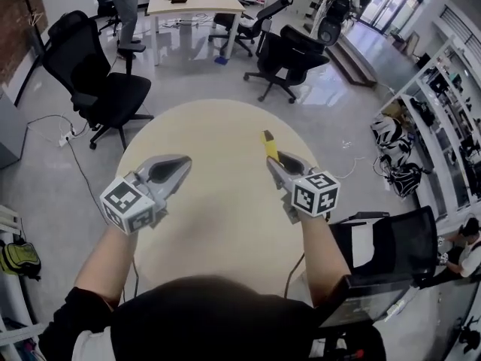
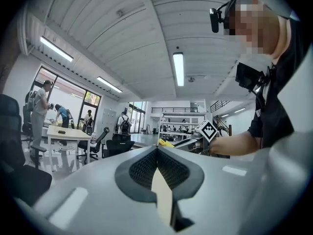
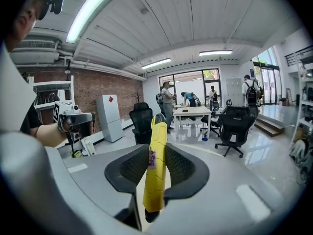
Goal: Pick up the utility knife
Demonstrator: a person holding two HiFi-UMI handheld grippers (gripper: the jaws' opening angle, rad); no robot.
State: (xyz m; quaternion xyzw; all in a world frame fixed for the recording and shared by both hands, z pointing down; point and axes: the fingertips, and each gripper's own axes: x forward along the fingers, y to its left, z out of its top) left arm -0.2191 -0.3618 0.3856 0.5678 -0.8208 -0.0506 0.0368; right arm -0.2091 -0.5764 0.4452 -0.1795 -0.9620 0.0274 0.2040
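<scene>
The yellow utility knife (image 3: 156, 165) stands lengthwise between the ribbed pads of my right gripper (image 3: 157, 168), which is shut on it. In the head view that right gripper (image 1: 275, 160) hovers over the right side of the round beige table (image 1: 218, 224), and the knife's yellow tip (image 1: 269, 145) sticks out past the fingertips. My left gripper (image 1: 180, 165) hangs over the table's left side, its pads (image 2: 142, 168) meeting at the tips with nothing between them. Across the left gripper view the right gripper's marker cube (image 2: 209, 129) shows beside a bit of the yellow knife (image 2: 165, 142).
Black office chairs (image 1: 101, 89) stand on the floor beyond the table, with a rectangular desk (image 1: 197, 0) further back. White shelving (image 1: 443, 111) lines the right wall. A black chair or case (image 1: 383, 247) sits close at my right side.
</scene>
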